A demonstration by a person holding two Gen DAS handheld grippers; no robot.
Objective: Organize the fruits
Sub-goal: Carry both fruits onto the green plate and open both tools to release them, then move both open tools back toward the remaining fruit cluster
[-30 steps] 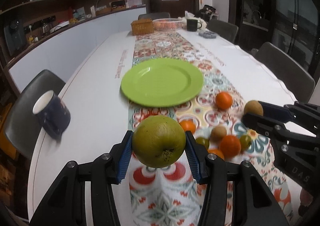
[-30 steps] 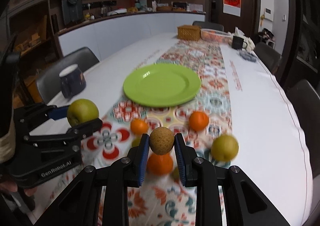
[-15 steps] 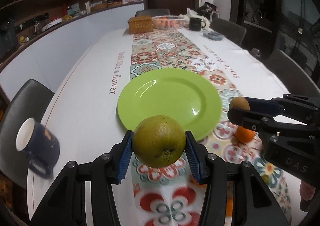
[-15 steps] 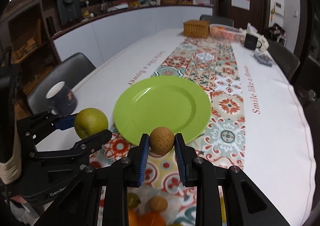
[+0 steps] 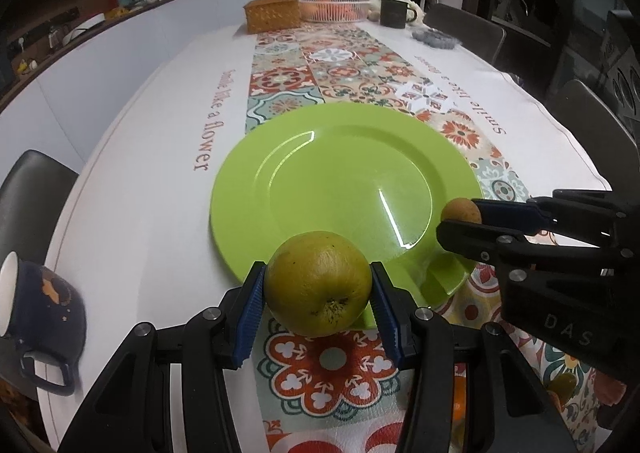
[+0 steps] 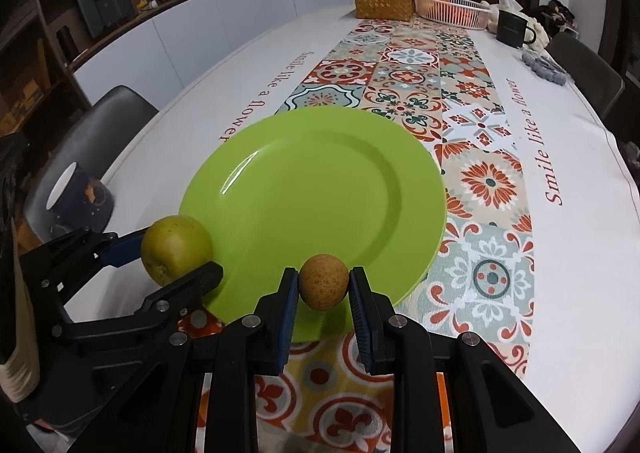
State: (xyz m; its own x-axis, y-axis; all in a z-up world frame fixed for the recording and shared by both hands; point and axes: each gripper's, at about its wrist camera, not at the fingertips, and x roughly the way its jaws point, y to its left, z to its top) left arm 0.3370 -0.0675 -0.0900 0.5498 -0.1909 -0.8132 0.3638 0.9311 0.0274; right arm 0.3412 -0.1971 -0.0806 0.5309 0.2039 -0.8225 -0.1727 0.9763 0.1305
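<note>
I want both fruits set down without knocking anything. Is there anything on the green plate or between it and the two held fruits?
Nothing visible. The green plate is bare. The left tongs hold the green apple at its near left rim, the right tongs hold the small brown fruit at its near right rim. The dark mug stands off to the left.

Both grippers are matte black plastic with angular, cut-out arms. The left gripper [image 5: 318,295] has two fingers lined with ribbed blue pads [image 5: 249,313], and silver screws sit at its joints. The right gripper [image 6: 323,289] is built the same, with blue pads [image 6: 289,319] and silver screws. Its side reads "DAS" in pale letters in the left wrist view.
</note>
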